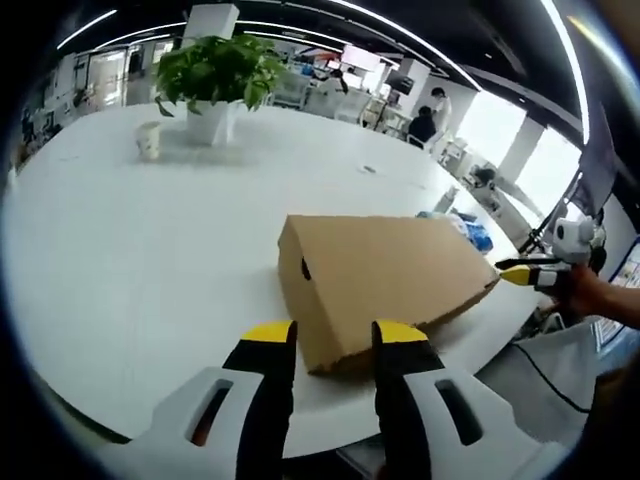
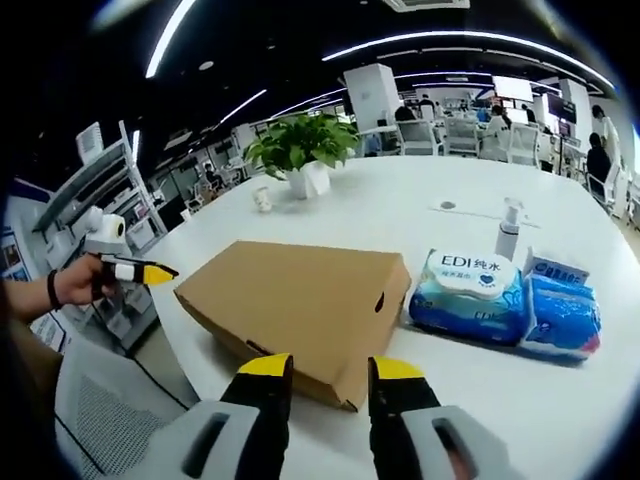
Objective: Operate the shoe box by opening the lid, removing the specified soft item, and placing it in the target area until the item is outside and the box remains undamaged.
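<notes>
Your shoe box [image 1: 385,280] sits closed on the white table [image 1: 130,270], lid down and flush, plain brown card with a small dark finger hole in the end wall facing your left gripper [image 1: 335,350]. In the left gripper view that gripper's yellow-tipped jaws stand spread, nothing between them, with the near corner of the box just beyond the tips; whether they touch the card cannot be told. In the right gripper view your right gripper [image 2: 328,372] has its jaws spread likewise and holds nothing, its tips just short of the box's [image 2: 300,305] near edge at the table's rim. Each gripper shows in the other's view: the right one [image 1: 520,273] comes in at the box's far corner, held in your hand [image 1: 600,295], and the left one [image 2: 150,270] points at the opposite corner, held in your other hand [image 2: 75,285]. Beside the box, in the right gripper view, lie two blue wipe packs [image 2: 505,300], the nearer one just beside the box's end wall, with a pump bottle [image 2: 509,232] standing behind them. Further back on the table stand a plant [image 2: 300,150] in a white pot and a small cup [image 2: 262,199]. People [image 1: 428,118] and desks occupy the office beyond.
</notes>
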